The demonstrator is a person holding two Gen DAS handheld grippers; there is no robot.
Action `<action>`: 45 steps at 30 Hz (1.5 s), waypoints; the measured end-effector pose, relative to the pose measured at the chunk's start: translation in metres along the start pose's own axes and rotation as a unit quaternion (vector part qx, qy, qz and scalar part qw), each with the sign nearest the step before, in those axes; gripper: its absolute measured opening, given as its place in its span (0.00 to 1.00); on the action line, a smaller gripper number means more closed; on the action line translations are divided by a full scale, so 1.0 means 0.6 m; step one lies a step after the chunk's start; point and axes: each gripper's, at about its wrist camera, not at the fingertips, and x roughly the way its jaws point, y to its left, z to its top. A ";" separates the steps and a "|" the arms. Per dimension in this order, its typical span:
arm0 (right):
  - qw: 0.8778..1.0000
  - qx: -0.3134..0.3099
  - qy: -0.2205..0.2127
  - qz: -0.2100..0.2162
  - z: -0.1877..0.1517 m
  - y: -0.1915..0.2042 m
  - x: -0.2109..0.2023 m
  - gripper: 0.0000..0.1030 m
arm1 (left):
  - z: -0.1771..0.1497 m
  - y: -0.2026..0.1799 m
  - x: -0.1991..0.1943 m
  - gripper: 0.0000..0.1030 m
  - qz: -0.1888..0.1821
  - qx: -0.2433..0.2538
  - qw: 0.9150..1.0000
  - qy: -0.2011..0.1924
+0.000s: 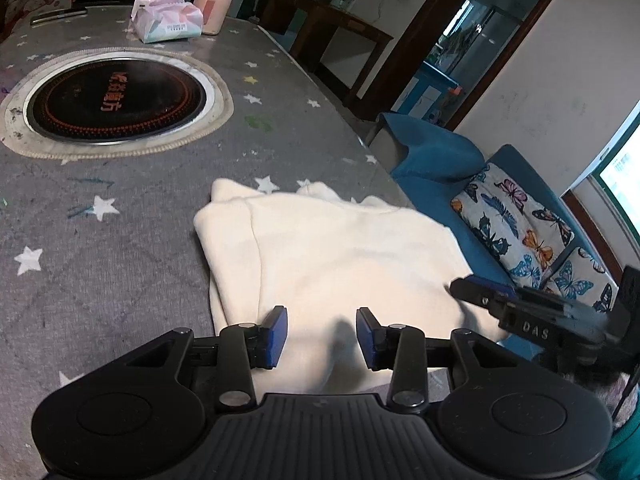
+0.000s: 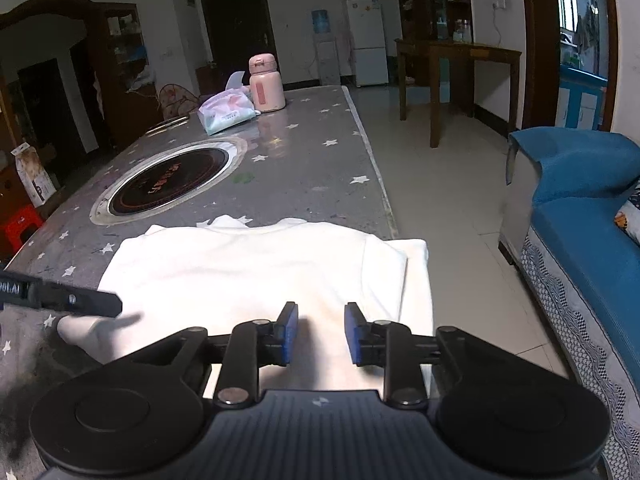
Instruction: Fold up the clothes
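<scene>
Long grey table (image 2: 320, 152) with white star print, filling most of both views; round black induction hob (image 1: 116, 100) sunk into its middle. Blue sofa (image 2: 580, 216) with butterfly cushions (image 1: 516, 220) off the table's right side. At the far end, well apart from the work area, a pink flask (image 2: 266, 84) just beside a tissue pack (image 2: 226, 114), likely pushed back for room.

Cream-white garment (image 1: 332, 256) spread flat on the near end, right edge hanging slightly over the table side. Already folded, by the look of it: sleeve and side panels turned in, forming a rough rectangle, soft thick fabric, few wrinkles.

Left gripper (image 1: 321, 338) low over the near hem, blue pads parted wide, nothing between them. Right gripper (image 2: 321, 334) likewise spread, holding nothing, poised over the same hem, probably ready for pinching both corners for the next fold.
</scene>
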 end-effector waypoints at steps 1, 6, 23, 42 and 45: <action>1.000 -0.001 0.004 0.000 0.002 0.001 0.004 0.24 | -0.001 0.001 0.001 0.40 0.000 0.000 1.000 0.000; 1.000 0.000 0.004 0.015 0.018 0.008 0.010 0.24 | 0.000 0.000 0.001 0.42 -0.001 0.000 1.000 0.002; 0.999 -0.031 0.021 0.024 0.048 0.037 0.041 0.28 | -0.003 -0.002 0.000 0.44 -0.002 0.005 1.000 0.003; 0.996 -0.076 0.034 0.024 0.074 0.087 0.120 0.38 | -0.003 -0.005 0.001 0.49 -0.007 0.010 1.000 0.006; 0.996 -0.084 0.026 0.011 0.074 0.093 0.125 0.48 | -0.004 -0.005 0.000 0.49 -0.007 0.010 1.000 0.006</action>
